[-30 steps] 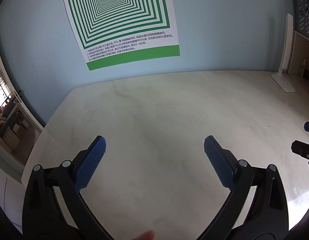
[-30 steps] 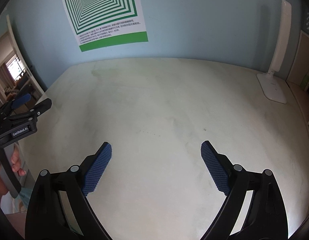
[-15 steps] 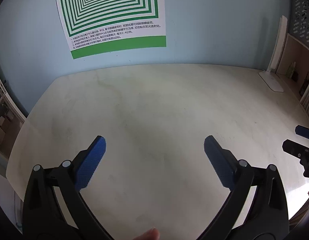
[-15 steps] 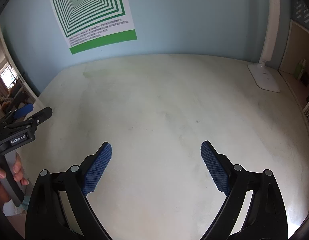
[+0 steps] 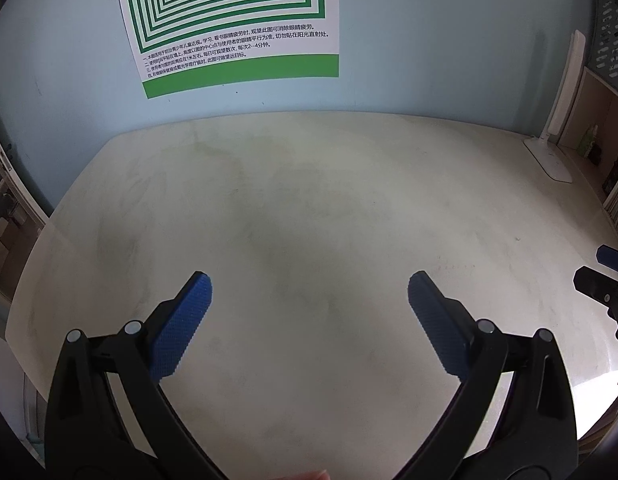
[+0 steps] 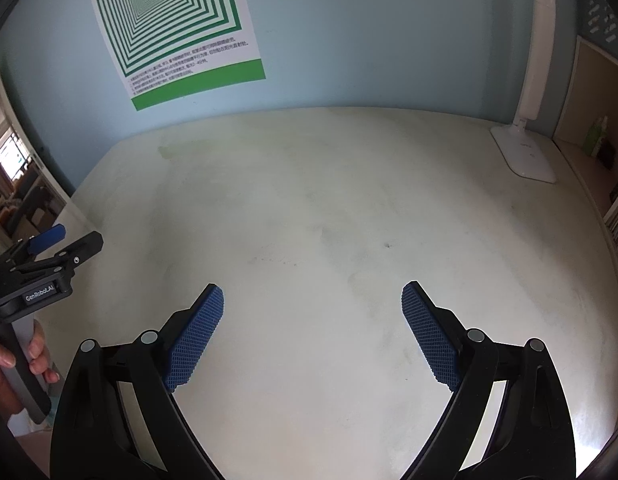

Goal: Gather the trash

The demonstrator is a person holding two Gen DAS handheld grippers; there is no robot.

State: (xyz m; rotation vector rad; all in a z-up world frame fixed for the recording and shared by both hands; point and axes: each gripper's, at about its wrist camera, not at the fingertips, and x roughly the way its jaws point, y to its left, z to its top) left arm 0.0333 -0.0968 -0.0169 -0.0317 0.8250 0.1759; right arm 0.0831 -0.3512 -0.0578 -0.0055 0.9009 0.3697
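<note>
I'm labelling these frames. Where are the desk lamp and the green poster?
desk lamp (image 6: 527, 160), right wrist view, on its flat white base.
green poster (image 5: 245, 76), left wrist view, on its bottom green band.

The left hand-held gripper (image 5: 309, 304) has its two blue-padded fingers (image 5: 181, 328) spread wide apart, with nothing between them. The right hand-held gripper (image 6: 312, 312) is likewise spread wide, its textured pads (image 6: 431, 338) gripping nothing. In the right wrist view, the left hand (image 6: 13, 364) wraps around the grey handle of its gripper at the left edge. Both grippers point forward, side by side and well apart.
</note>
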